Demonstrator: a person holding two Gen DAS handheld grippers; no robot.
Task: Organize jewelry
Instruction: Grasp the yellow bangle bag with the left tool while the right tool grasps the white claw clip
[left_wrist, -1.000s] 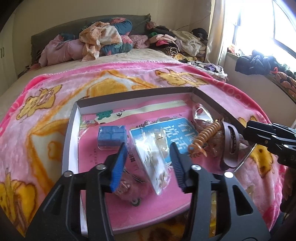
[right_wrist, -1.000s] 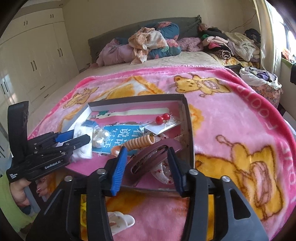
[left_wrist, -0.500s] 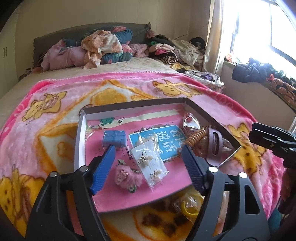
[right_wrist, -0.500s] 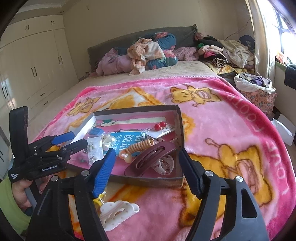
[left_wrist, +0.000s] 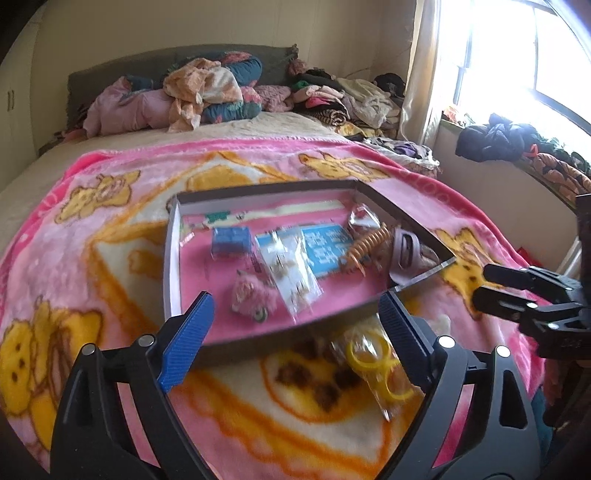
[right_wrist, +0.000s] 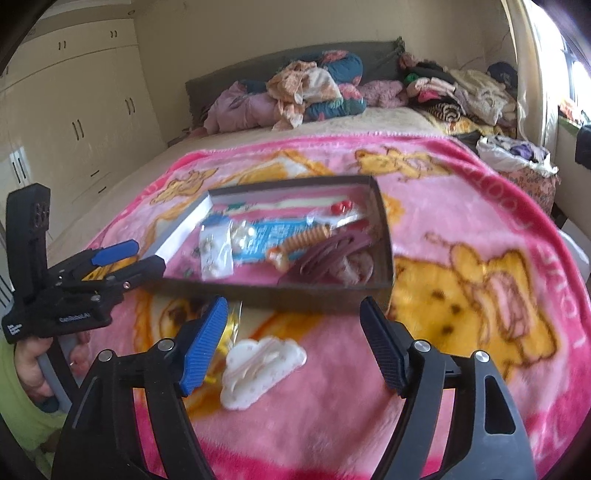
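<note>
while both tools hang over the blanket: counts taken from the two wrist views, some blur.
left gripper: jaws spread wide, nothing between them; poised above the near edge of the tray.
right gripper: jaws spread wide, holding nothing; poised above the cloud clip.
tray: one, shallow, dark-walled, pink floor, lying on the pink bear blanket.
jewelry location: most pieces lie inside the tray; two lie on the blanket just in front of it.
inside tray, one each: blue box; clear packet of earrings; pink fluffy piece; orange spiral clip; mauve claw clip; blue printed card.
red beads: two, in a clear packet at the far right corner of the tray.
outside tray: one white cloud clip; one clear packet of yellow rings, ring count cannot tell.
background: one pile of clothes at the head of the bed.
</note>
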